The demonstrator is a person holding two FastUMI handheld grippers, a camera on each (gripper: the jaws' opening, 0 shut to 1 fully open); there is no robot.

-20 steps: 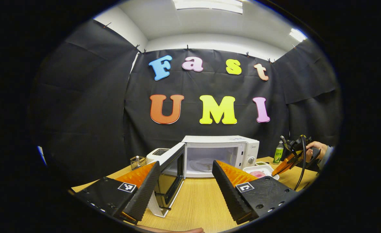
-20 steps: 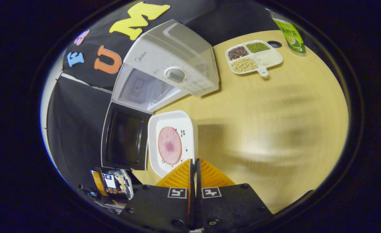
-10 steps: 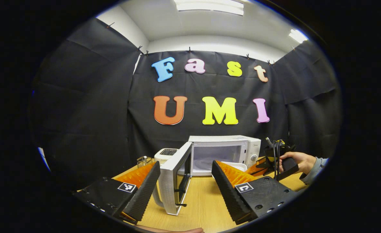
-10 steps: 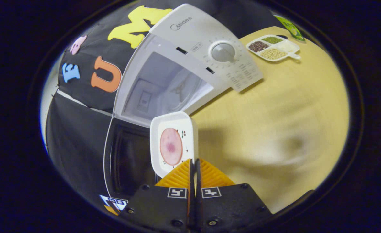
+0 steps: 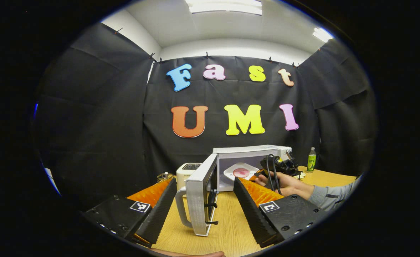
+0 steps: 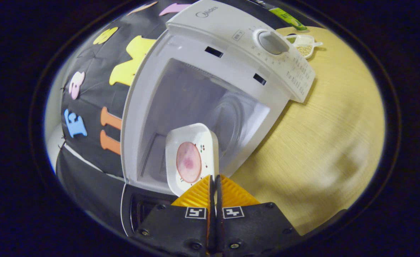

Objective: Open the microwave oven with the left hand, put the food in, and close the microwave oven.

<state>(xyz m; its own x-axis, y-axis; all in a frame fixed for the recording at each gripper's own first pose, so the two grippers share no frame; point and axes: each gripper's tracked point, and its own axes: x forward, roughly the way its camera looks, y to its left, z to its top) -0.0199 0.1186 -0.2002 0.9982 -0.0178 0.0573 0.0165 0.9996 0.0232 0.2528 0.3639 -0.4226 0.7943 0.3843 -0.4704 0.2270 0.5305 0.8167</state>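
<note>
Right gripper (image 6: 215,185) pinching plate (image 6: 192,157) rim, plate at microwave (image 6: 210,92) mouth, cavity straight ahead along plate's long axis. Left gripper (image 5: 204,200) spread, empty, just before door (image 5: 203,194).

"Midea" brand on microwave oven (image 6: 210,14) top front edge

- The microwave (image 6: 231,46) cavity (image 6: 195,107) gapes wide, with room around the white dish (image 6: 192,157) at its mouth.
- The open door (image 5: 204,194) stands out edge-on over the surface (image 5: 231,228), between the left tongs' (image 5: 204,200) spread fingers.
- A toaster (image 5: 188,173) sits behind the door; bare wood lies right of the microwave.
</note>
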